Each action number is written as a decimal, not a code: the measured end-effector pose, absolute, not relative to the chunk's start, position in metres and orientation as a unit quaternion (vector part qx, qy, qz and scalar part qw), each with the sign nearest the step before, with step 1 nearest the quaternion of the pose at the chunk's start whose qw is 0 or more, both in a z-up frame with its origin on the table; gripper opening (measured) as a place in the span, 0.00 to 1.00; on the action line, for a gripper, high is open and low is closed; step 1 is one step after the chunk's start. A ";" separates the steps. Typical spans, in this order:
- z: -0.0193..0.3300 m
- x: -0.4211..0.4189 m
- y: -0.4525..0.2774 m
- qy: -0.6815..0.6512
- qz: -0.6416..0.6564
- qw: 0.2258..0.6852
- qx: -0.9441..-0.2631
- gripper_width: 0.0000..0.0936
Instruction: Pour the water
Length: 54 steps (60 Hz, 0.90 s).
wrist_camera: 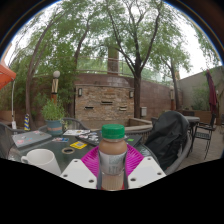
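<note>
We note the table [40,140] beyond, carrying a white mug [42,158] at ten o'clock of the claw [112,172]. The claw is clenched on the green-capped bottle [112,155]; with the cap on, pouring would fail, and tilting risks slippage.

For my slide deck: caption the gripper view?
Gripper shut on a green-capped bottle above a patio table, white cup nearby.

The bottle's [112,158] base is cut off; table clutter beyond is indistinct.
</note>
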<state>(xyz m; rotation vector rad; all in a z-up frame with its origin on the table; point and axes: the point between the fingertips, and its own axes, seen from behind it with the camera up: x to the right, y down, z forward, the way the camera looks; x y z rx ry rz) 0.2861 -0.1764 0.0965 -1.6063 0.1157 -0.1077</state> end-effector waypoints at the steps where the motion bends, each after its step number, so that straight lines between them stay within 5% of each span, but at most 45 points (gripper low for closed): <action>1: 0.097 0.289 -0.178 0.054 -0.049 0.691 -0.719 0.32; 7: 0.099 0.293 -0.183 0.058 -0.051 0.683 -0.726 0.34; 14: 0.097 0.289 -0.179 0.054 -0.060 0.671 -0.737 0.50; 17: 0.093 0.292 -0.184 0.058 -0.069 0.654 -0.751 0.62; 21: 0.091 0.289 -0.191 0.056 -0.063 0.636 -0.767 0.90; 54: 0.127 0.221 -0.399 0.095 -0.056 0.625 -0.773 0.89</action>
